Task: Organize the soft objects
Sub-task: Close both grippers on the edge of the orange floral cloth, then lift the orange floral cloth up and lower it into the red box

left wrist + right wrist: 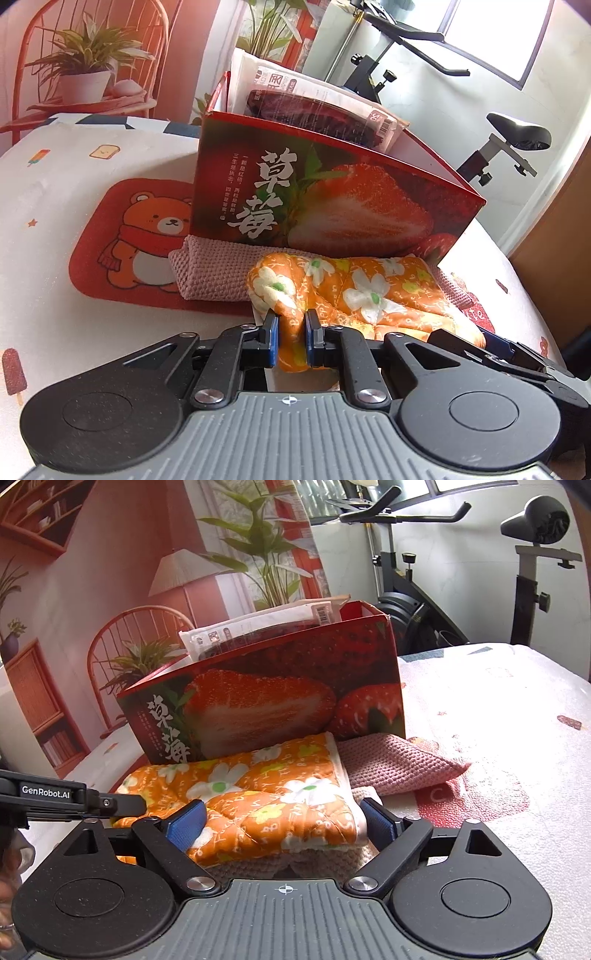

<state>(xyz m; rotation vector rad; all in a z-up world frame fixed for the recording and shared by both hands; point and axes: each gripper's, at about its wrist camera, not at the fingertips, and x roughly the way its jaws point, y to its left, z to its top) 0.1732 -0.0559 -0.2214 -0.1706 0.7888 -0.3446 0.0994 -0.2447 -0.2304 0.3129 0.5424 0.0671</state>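
Behind the work surface, a wall mural of red chairs and potted plants fills the upper left of both views, and an exercise bike [417, 590] is seen at the upper right. Below these, a white cartoon-print cover [59, 192] is spread over the surface, with a red bear mat [122, 243] lying on it at centre left of the left wrist view.

A red strawberry-print box [332, 192] stands upright at mid-frame, and packaged goods [317, 107] protrude above its rim. Directly in front of the box, a pink knitted cloth [214, 269] is laid flat, touching the box base. An orange floral quilted cloth [369, 291] is folded on top of the pink cloth.

Left gripper [291, 341], at lower centre of its own view: the blue pads are drawn close together and are clamped on a bunched corner of the orange floral quilted cloth. In the right wrist view, this gripper is seen entering from the left edge.

Right gripper [284, 821], at lower centre of its own view: the fingers are spread wide and straddle the near folded edge of the orange cloth. The left pad appears to meet the fabric, while the right pad is seen just beside its white-trimmed edge; no firm squeeze can be made out.
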